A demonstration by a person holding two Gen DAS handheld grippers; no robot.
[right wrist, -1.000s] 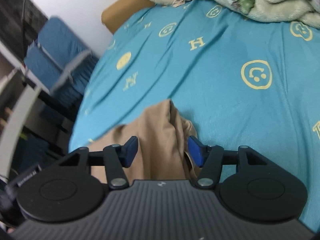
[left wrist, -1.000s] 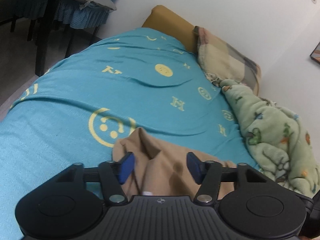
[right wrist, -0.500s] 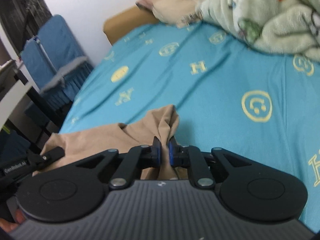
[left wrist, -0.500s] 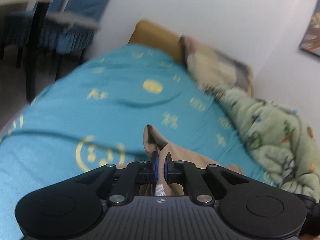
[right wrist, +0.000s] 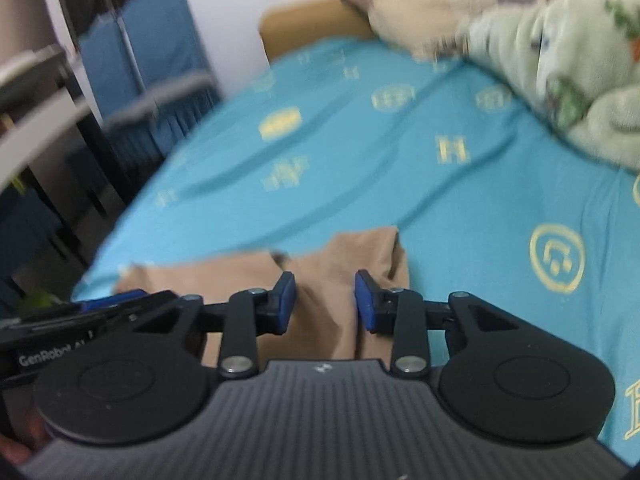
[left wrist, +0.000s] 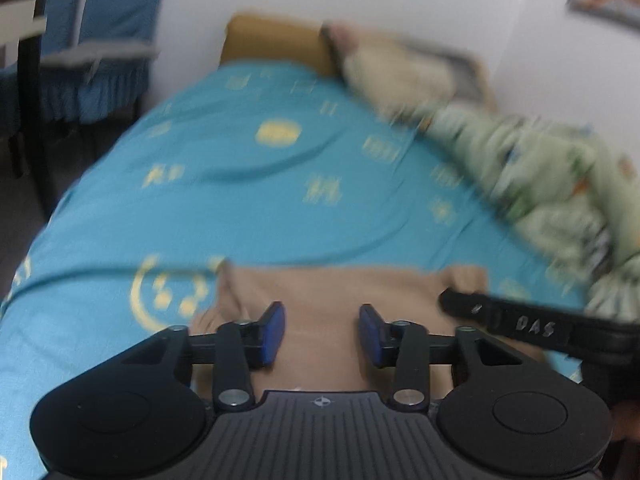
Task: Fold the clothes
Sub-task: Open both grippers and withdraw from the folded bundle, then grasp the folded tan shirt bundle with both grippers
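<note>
A tan garment (left wrist: pixel 340 292) lies spread in a wide band on the turquoise bed sheet (left wrist: pixel 248 200), close in front of me. My left gripper (left wrist: pixel 322 334) hovers over its near edge with both blue pads apart and nothing held. The right gripper's finger (left wrist: pixel 504 320) shows as a black bar over the garment's right end. In the right wrist view the same tan garment (right wrist: pixel 344 256) lies below my right gripper (right wrist: pixel 325 300), which is open and holds nothing. The left gripper (right wrist: pixel 104 308) appears at the lower left over the garment's other end.
A green fleece blanket (left wrist: pixel 552 184) and a beige pillow (left wrist: pixel 404 68) lie along the wall at the right. A mustard headboard (left wrist: pixel 272 38) stands at the far end. Blue-covered chairs (right wrist: pixel 152 60) and a dark table leg (left wrist: pixel 32 92) stand left of the bed.
Both grippers were open a second ago, shut on the tan garment half a second ago, and are open again now. The garment went from a bunched heap to a flat wide band.
</note>
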